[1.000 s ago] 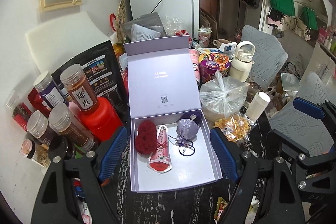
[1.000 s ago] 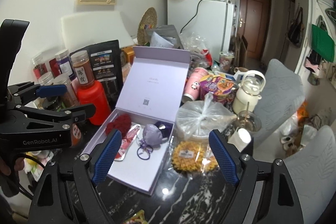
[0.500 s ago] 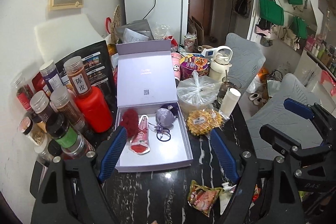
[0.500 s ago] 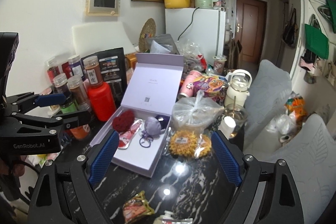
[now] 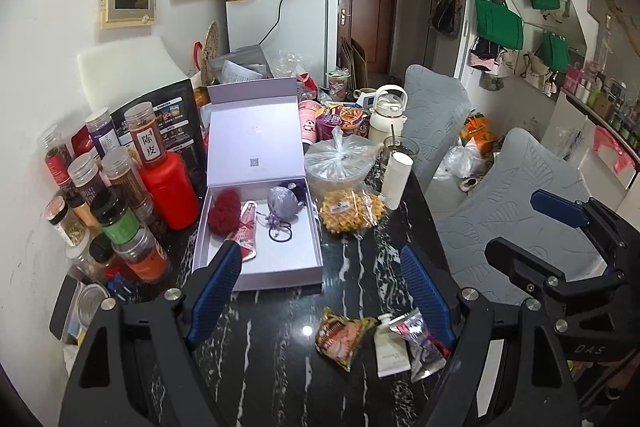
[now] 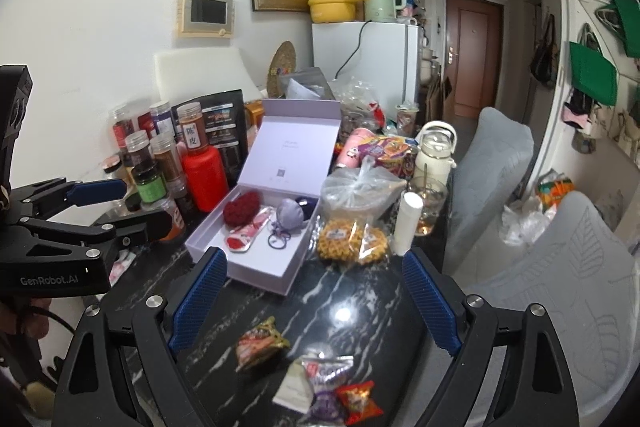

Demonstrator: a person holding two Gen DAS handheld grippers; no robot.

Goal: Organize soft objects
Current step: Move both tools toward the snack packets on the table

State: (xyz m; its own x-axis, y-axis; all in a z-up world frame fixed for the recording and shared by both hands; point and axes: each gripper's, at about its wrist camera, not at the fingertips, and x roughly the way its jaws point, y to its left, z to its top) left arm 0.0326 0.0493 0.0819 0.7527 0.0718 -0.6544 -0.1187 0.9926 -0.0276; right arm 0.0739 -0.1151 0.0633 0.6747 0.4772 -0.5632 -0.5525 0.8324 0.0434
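Note:
An open lilac box (image 5: 224,275) (image 6: 262,277) stands on the black marble table with its lid up. In it lie a red knitted heart (image 5: 223,213) (image 6: 241,207), a red-and-pink sachet (image 5: 245,227) (image 6: 248,233), a lilac drawstring pouch (image 5: 284,207) (image 6: 289,217) and a dark hair tie (image 5: 280,234) (image 6: 278,242). My left gripper (image 5: 320,291) is open and empty, above the table in front of the box. My right gripper (image 6: 314,301) is open and empty, to the right of the box.
Snack packets and a white tube (image 5: 390,341) (image 6: 320,383) lie on the near table. Spice jars and a red canister (image 5: 170,187) crowd the left. A bagged bowl (image 5: 340,163), waffle packs (image 5: 348,209), a white roll (image 5: 396,179) and a bottle stand behind. Grey chairs (image 5: 520,211) stand to the right.
Both grippers have pulled back and up from the box, so it looks smaller and the near snack packets have come into view. Both stay open and empty.

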